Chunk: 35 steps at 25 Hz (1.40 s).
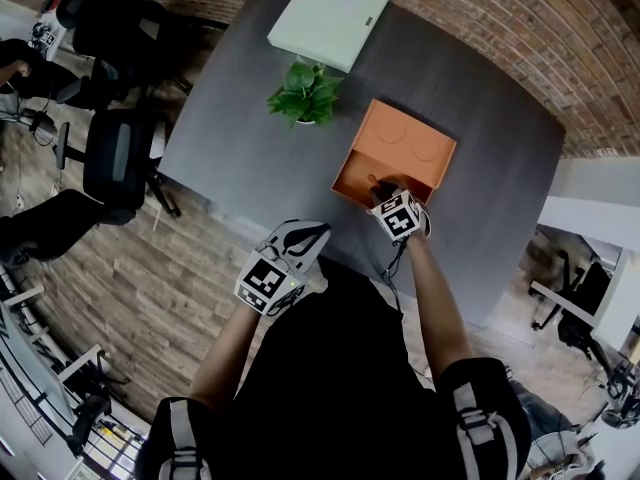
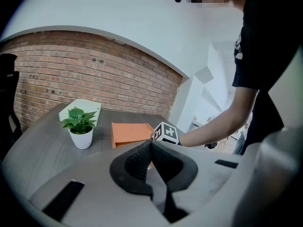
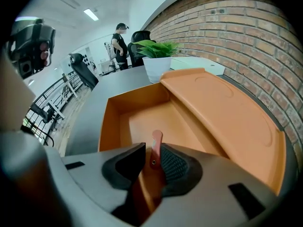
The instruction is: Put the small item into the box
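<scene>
An orange box (image 1: 405, 148) lies open on the grey table, its lid folded back and its tray (image 3: 142, 122) toward me. My right gripper (image 1: 385, 196) dips into the tray's near end. In the right gripper view a small red flat item (image 3: 156, 138) stands between the jaws of the right gripper (image 3: 152, 150), leaning on the right pad, with a gap to the left pad. My left gripper (image 1: 315, 233) hovers off the table's near edge, its pads (image 2: 142, 157) closed together on nothing. From there I see the box (image 2: 130, 132) and the right gripper's marker cube (image 2: 165, 132).
A potted plant (image 1: 305, 93) in a white pot stands just left of the box, and a flat white case (image 1: 330, 16) lies at the table's far end. Office chairs (image 1: 120, 158) stand on the wooden floor to the left. A brick wall (image 3: 246, 37) runs along the table's right side.
</scene>
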Each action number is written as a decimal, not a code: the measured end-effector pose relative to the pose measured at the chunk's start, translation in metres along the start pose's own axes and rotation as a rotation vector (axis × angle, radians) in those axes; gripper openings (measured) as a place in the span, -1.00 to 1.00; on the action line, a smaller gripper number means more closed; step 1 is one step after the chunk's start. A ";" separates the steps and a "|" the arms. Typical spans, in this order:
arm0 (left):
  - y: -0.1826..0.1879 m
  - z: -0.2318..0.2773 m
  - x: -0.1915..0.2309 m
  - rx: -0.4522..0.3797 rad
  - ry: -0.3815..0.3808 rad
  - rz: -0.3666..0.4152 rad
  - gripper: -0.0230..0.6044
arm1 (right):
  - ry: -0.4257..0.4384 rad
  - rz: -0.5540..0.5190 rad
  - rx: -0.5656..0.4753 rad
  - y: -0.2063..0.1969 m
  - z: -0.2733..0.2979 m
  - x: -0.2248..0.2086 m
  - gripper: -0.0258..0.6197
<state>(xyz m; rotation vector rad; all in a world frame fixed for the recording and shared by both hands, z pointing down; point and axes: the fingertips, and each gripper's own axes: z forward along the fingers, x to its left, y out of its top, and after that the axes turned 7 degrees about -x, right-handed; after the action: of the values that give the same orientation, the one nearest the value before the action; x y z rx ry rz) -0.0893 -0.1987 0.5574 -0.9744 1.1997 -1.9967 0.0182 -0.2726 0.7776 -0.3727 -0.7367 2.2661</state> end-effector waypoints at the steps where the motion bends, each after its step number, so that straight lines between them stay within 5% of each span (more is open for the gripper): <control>1: 0.002 -0.001 0.001 -0.003 0.004 0.004 -0.85 | 0.000 -0.005 -0.001 0.000 0.000 0.000 -0.58; 13: 0.005 -0.022 0.004 0.008 0.060 0.026 -0.85 | -0.078 -0.052 -0.165 0.009 -0.045 0.019 -0.63; 21: 0.007 -0.026 -0.023 -0.010 0.052 0.033 -0.85 | -0.068 -0.065 -0.185 -0.015 -0.086 0.036 -0.84; 35: 0.003 -0.037 -0.065 -0.025 0.066 0.070 -0.85 | -0.082 -0.020 -0.311 -0.024 -0.166 0.063 -0.84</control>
<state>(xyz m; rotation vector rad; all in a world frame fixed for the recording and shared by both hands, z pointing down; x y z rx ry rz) -0.0839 -0.1314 0.5250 -0.8722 1.2796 -1.9774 0.0628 -0.1483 0.6569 -0.4169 -1.1356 2.1592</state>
